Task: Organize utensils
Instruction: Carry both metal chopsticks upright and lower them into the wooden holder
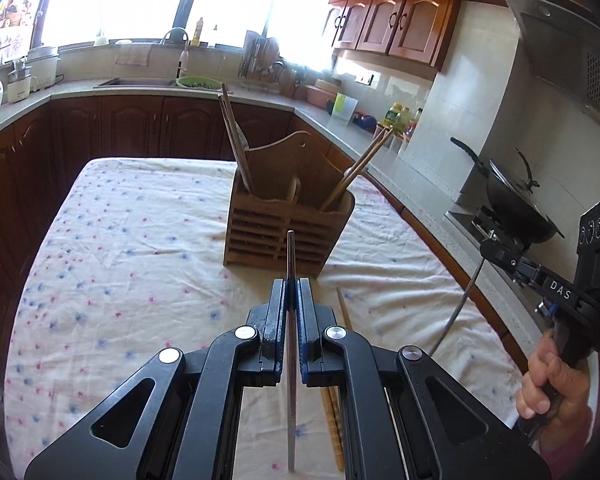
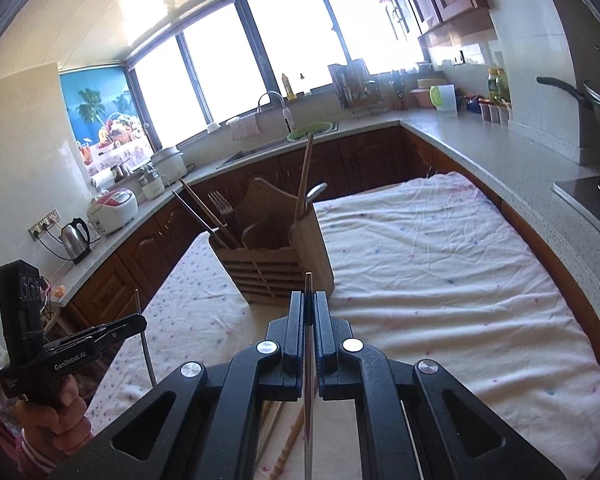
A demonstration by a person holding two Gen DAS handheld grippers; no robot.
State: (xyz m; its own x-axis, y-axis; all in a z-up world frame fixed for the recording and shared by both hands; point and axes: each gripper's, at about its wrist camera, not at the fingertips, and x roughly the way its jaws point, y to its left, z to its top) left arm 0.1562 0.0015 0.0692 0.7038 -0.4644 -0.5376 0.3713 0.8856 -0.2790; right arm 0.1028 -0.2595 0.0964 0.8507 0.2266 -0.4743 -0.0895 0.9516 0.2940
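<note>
A wooden utensil holder (image 1: 288,228) stands on the cloth-covered table (image 1: 120,260), with chopsticks (image 1: 234,140) leaning out at left and right; in the right wrist view the holder (image 2: 276,268) also shows a fork (image 2: 220,204) and a spoon (image 2: 315,191). My left gripper (image 1: 291,286) is shut on a thin metal chopstick (image 1: 291,252), just in front of the holder. My right gripper (image 2: 309,298) is shut on another metal chopstick (image 2: 309,356), also near the holder. Each gripper shows in the other's view, the right (image 1: 488,250) and the left (image 2: 140,322).
Loose wooden chopsticks (image 1: 334,420) lie on the cloth below the left gripper and also below the right gripper (image 2: 288,448). Kitchen counters surround the table, with a wok (image 1: 516,196) on the stove at right, a sink (image 2: 276,140), rice cookers and a kettle (image 2: 76,238).
</note>
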